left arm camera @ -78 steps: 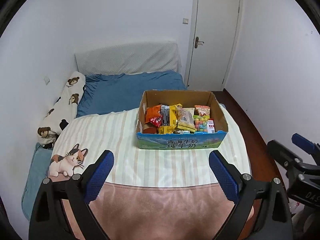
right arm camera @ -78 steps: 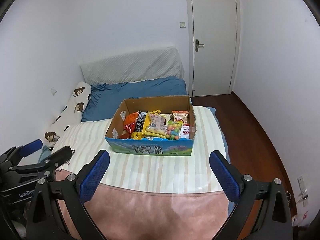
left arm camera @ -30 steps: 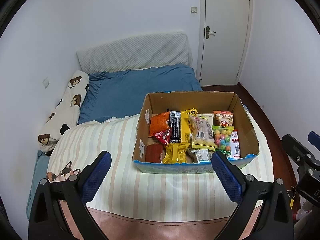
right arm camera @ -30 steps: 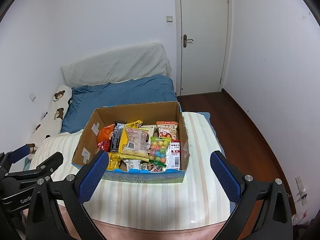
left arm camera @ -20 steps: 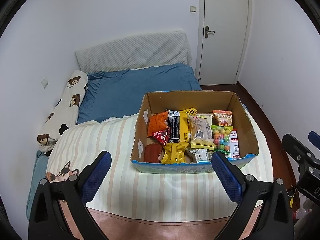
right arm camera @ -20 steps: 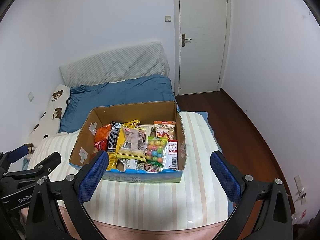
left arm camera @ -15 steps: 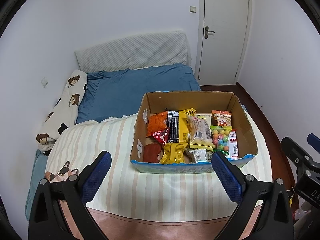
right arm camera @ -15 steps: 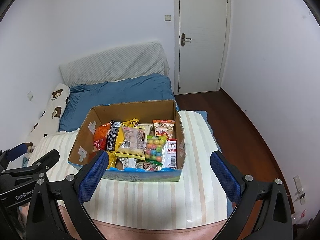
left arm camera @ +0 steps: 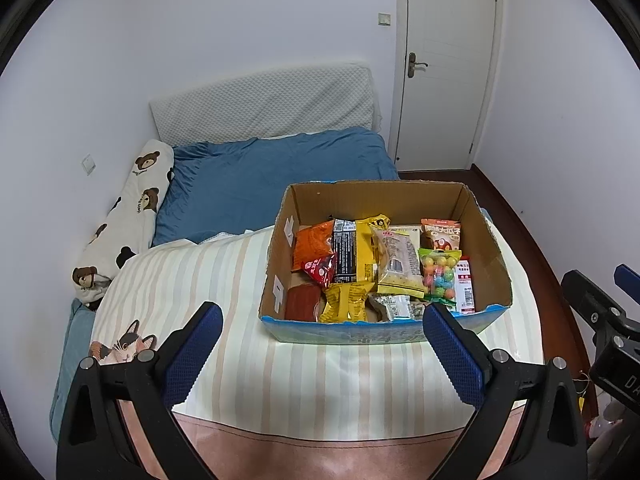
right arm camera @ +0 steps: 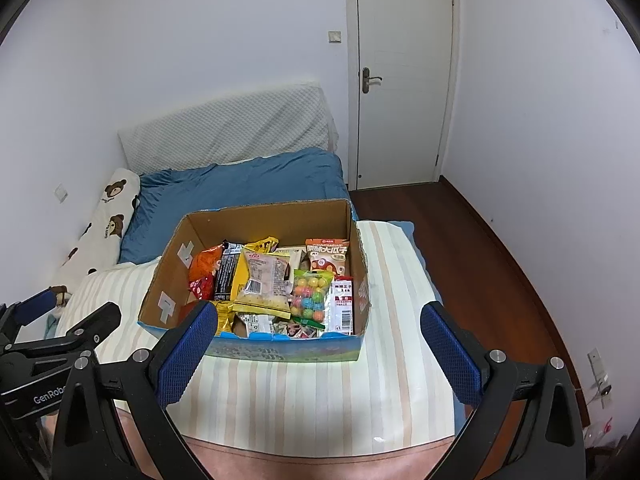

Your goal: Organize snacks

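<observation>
We see a bed (left arm camera: 320,376) with a striped cover filling the lower half of both views, its blue sheet (left arm camera: 272,176) toward 12 o'clock. A bear-print bolster (left arm camera: 128,216) lies along the bed's edge at 9 o'clock in the left wrist view. The cardboard box (left arm camera: 486,248) sits on the striped cover, at 1 o'clock from centre in the left wrist view and at centre in the right wrist view (right arm camera: 168,276). The snacks lie inside it, packed together: an orange packet (left arm camera: 312,242) at its 9 o'clock side, a clear packet of biscuits (left arm camera: 398,260) over a yellow packet (left arm camera: 366,248), and a bag of coloured candy balls (left arm camera: 438,276) toward 3 o'clock, just beside a white-and-red packet (left arm camera: 464,288). We hold the left gripper (left arm camera: 320,352) at 6 o'clock of its view, jaws spread wide and grasping nothing, short of the box. The right gripper (right arm camera: 318,354) likewise has its jaws released and empty, its left fingertip (right arm camera: 192,344) overlapping the box's near corner in that view.
</observation>
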{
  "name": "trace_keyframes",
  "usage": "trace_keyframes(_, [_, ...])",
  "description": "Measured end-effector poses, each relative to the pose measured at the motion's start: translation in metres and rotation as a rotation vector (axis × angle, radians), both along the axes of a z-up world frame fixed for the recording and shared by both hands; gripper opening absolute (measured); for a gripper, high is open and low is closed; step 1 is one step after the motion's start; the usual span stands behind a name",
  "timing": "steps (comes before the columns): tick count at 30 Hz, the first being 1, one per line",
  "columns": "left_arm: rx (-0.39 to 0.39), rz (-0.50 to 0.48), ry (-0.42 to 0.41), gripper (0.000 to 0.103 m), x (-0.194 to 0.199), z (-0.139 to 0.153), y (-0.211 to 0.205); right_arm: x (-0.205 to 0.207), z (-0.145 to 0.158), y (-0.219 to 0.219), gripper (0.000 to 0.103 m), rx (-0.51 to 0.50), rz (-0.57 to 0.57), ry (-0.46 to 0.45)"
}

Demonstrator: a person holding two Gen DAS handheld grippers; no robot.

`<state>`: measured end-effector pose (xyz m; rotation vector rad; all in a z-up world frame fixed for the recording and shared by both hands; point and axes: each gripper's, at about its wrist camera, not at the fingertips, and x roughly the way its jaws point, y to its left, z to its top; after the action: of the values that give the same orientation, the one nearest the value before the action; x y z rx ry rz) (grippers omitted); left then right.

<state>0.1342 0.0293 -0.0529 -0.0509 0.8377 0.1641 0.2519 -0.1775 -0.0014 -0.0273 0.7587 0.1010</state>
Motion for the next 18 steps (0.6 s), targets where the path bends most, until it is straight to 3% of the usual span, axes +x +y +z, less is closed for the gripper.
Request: trace_keyframes(18, [0.004,-0.004,-0.02,0.103,-0.0052,0.005,-0.0023,-0.0073,0.0057,-0.0008,0.103,-0.004,-0.003,-0.012])
